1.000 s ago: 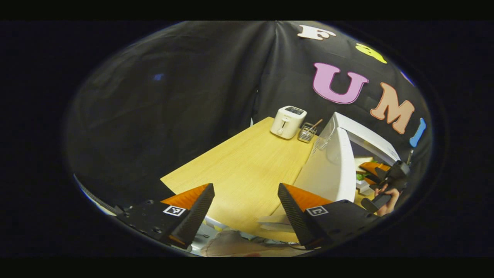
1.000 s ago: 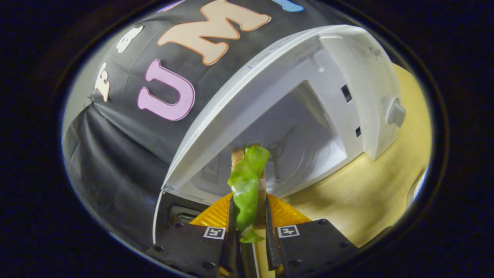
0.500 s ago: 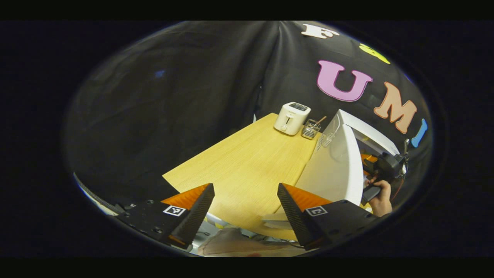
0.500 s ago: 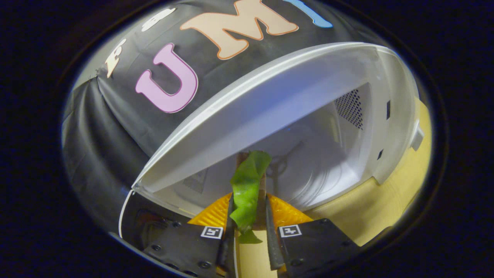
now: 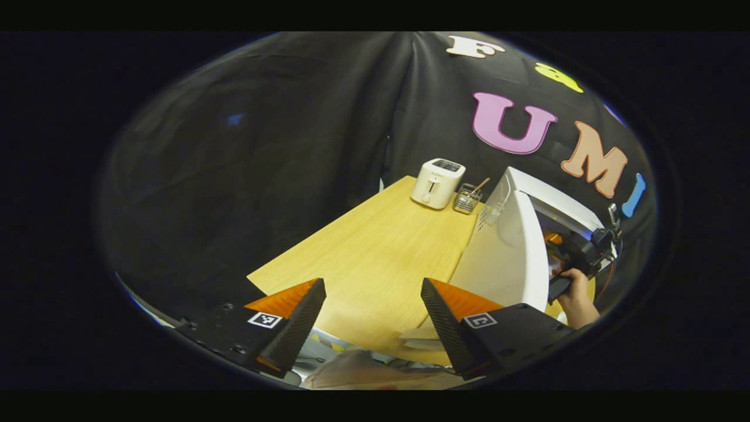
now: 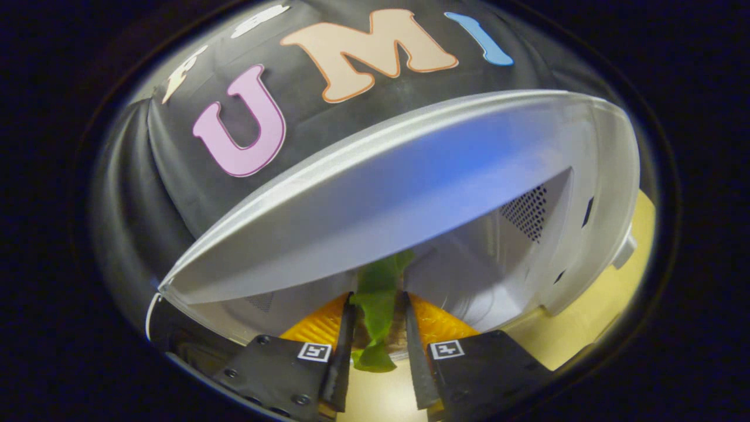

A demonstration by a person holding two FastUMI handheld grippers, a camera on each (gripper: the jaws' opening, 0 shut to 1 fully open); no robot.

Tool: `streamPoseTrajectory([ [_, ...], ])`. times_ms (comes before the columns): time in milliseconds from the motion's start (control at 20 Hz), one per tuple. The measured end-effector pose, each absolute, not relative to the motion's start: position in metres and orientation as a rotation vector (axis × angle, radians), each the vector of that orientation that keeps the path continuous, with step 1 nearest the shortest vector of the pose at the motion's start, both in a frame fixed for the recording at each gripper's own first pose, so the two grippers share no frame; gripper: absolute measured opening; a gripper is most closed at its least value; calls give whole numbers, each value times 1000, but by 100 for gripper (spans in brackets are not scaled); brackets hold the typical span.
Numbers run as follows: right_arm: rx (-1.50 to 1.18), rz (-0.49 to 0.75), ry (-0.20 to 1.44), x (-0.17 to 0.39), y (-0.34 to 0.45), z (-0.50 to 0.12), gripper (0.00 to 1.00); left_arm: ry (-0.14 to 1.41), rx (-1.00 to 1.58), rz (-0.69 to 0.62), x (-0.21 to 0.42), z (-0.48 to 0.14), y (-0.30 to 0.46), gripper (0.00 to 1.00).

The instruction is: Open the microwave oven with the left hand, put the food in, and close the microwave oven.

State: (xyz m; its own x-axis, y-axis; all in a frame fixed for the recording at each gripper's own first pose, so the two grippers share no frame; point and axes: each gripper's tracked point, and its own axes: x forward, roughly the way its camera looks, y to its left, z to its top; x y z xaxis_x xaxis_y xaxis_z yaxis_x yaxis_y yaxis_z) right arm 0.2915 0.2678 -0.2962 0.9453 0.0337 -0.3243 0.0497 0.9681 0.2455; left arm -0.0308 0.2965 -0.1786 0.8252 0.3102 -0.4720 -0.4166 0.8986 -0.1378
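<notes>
Am holding sandwich (image 6: 377, 305) pinched in right hand-held gripper (image 6: 377, 351), reaching into open microwave oven (image 6: 527, 234) cavity. Left hand-held gripper (image 5: 372, 310) hanging spread over worktop (image 5: 375, 246), beside microwave door (image 5: 504, 258). Toaster (image 5: 437, 183) sitting at far edge.

- A light wooden table (image 5: 375, 258) is seen.
- A white toaster (image 5: 437, 183) and a small wire holder (image 5: 467, 199) are placed at its far edge.
- The open microwave oven (image 5: 515, 246) is set just beside them.

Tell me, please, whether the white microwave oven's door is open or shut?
Open: the white microwave oven's door stands swung out, and the bare cavity shows.
</notes>
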Motion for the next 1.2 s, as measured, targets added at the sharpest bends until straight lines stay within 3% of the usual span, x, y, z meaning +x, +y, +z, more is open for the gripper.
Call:
streamPoseTrajectory([
  [200, 24, -69, 299, 296, 250, -290, 48, 461, -243, 359, -26, -180, 289, 94],
  [300, -7, -79, 300, 296, 241, -288, 63, 462, -247, 350, -25, -180, 286, 90],
  [350, -10, -80, 300, 294, 237, -285, 81, 460, -249, 345, -24, -180, 285, 87],
  [450, -16, -76, 296, 287, 233, -278, 93, 455, -251, 338, -23, -179, 282, 82],
  [600, -60, -58, 286, 272, 228, -271, 92, 458, -255, 327, -22, -181, 277, 76],
  [650, -66, -51, 286, 264, 227, -269, 98, 455, -256, 319, -21, -180, 275, 71],
  [800, -38, -16, 306, 239, 234, -261, 98, 456, -247, 293, -20, -181, 269, 61],
  [900, -34, 14, 297, 224, 238, -250, 98, 460, -229, 283, -20, -181, 266, 48],
  [950, -29, 31, 295, 216, 240, -244, 92, 465, -217, 279, -21, -181, 266, 40],
  [1000, -24, 38, 296, 209, 240, -240, 92, 469, -206, 276, -21, -182, 264, 36],
  [1050, -21, 41, 293, 201, 238, -235, 92, 471, -195, 275, -23, -181, 264, 19],
  [1100, -17, 42, 283, 194, 237, -228, 92, 469, -186, 272, -22, -181, 264, 12],
  [1150, -15, 39, 273, 186, 234, -220, 92, 463, -178, 267, -23, -179, 264, 11],
  [1200, -12, 38, 263, 178, 231, -212, 92, 455, -166, 266, -24, -177, 265, 17],
])
